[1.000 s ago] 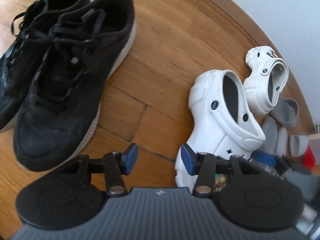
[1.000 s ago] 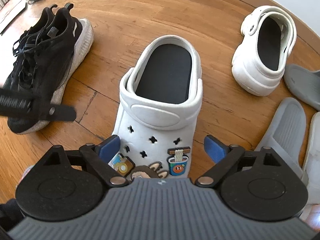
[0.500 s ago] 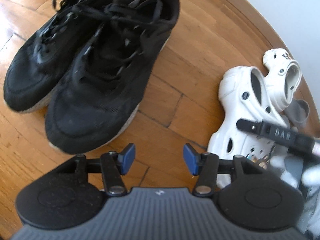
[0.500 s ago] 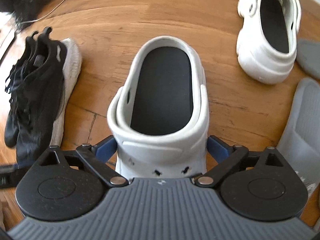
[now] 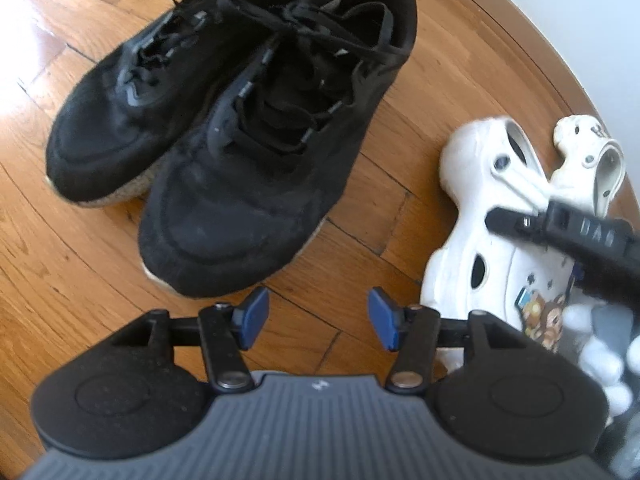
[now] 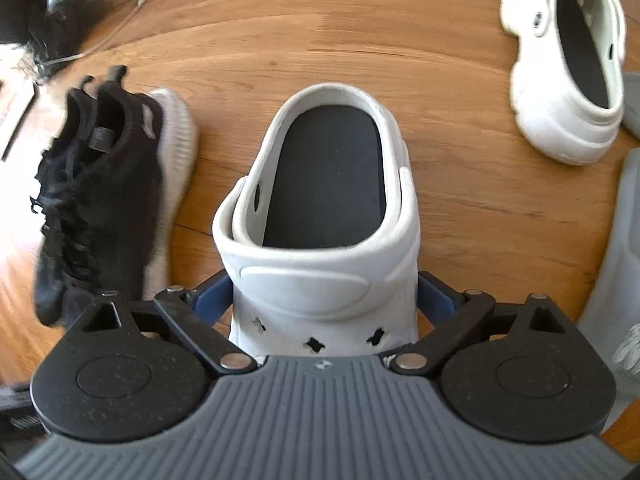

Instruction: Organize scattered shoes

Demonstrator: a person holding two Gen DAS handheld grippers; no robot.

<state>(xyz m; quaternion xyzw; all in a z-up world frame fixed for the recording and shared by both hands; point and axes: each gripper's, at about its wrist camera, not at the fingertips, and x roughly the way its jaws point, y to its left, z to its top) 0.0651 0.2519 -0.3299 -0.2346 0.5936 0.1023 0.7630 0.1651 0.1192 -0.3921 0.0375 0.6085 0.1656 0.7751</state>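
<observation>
The white clog (image 6: pixel 320 216) lies on the wooden floor (image 6: pixel 360 32) with its toe between the jaws of our right gripper (image 6: pixel 322 296); the blue pads sit against, or just beside, both flanks of its front, so we judge the jaws closed on it or on the point of closing, and whether they already bear on it we cannot tell. In the left wrist view the same clog (image 5: pixel 472 264) shows its charms under the dark body of that right gripper. Its mate, a second white clog (image 6: pixel 568 64), lies well apart toward the far right edge of the floor, heel opening toward us and turned at a different angle, so this pair is not yet side by side. Beside that clog grey slippers (image 6: pixel 616 256) run along the right edge, only partly in view. The black sneakers (image 5: pixel 224 128) stand close together, toes the same way, toward the left side of the floor: they lie as a tidy pair would. Our left gripper (image 5: pixel 316 316) hovers over bare floor just short of their toes, its jaws apart and holding nothing. We judge the sneakers arranged, the clogs left to be matched, and the slippers' order unsettled.
</observation>
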